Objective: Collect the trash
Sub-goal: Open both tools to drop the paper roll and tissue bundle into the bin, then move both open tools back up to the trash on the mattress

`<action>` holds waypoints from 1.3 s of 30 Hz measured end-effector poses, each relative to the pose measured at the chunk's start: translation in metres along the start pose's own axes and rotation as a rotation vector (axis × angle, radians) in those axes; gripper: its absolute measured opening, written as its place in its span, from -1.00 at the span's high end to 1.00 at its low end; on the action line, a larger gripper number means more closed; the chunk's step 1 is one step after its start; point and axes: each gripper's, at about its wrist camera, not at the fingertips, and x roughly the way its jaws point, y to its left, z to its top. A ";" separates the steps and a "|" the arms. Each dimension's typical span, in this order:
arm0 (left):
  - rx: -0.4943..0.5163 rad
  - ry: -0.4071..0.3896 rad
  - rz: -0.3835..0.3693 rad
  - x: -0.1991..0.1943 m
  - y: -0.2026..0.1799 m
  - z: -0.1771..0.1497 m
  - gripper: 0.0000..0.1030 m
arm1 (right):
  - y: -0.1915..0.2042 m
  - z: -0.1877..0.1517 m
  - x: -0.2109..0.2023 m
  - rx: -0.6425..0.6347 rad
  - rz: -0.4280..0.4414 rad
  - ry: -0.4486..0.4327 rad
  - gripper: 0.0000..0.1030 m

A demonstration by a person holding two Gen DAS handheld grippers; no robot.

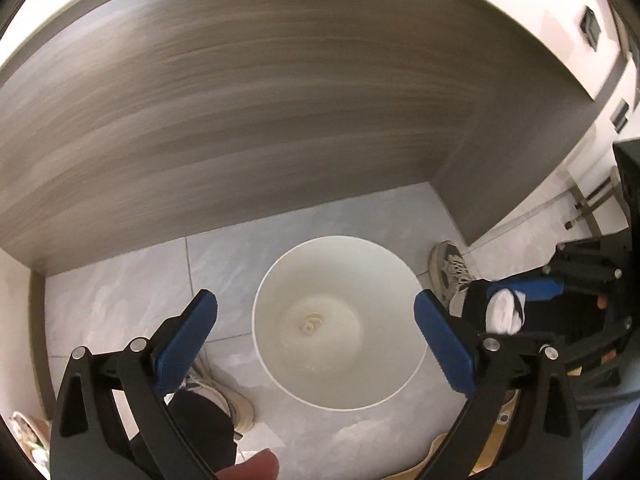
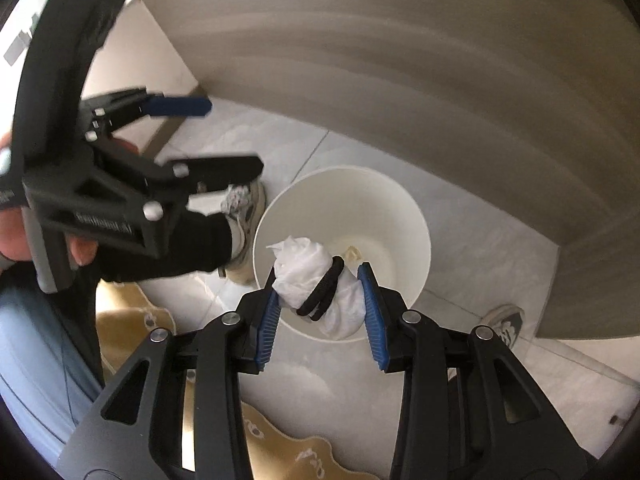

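Both wrist views look steeply down at a white waste bin (image 1: pixel 338 324) standing on the pale tiled floor (image 1: pixel 120 304), just in front of a grey wood-grain cabinet panel (image 1: pixel 240 100) that fills the upper part of each frame. The step in hand appears to be the drop-off: trash is being brought over the bin's mouth.

The left tool (image 1: pixel 316 336), at lower centre of its own view, stands wide open with nothing between its blue pads (image 1: pixel 188 336); the bin's interior shows between them, with a small pale scrap (image 1: pixel 312 322) lying on the bottom. In the right wrist view this tool sits at the upper left, well clear of the bin.

The right tool (image 2: pixel 322 308), at lower centre of its view, is closed on a wad of white tissue (image 2: pixel 304 272) wound with a black elastic band (image 2: pixel 326 288). The wad hangs over the near rim of the bin, not yet inside it.

The next move likely calls for carrying the wad a little further over the opening, then parting the fingers so it falls in. The person's sneakers (image 2: pixel 244 216) stand beside the bin.
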 end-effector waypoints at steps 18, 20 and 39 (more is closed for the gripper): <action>-0.135 -0.094 -0.016 -0.034 0.027 0.007 -0.88 | -0.005 0.004 -0.002 0.029 -0.104 -0.022 -0.89; -0.112 -0.134 -0.010 -0.053 0.022 0.006 -0.88 | -0.006 0.002 -0.025 0.063 -0.076 -0.074 -0.89; 0.013 -0.477 0.048 -0.275 -0.037 0.054 -0.88 | 0.031 0.012 -0.319 0.026 -0.062 -0.614 -0.90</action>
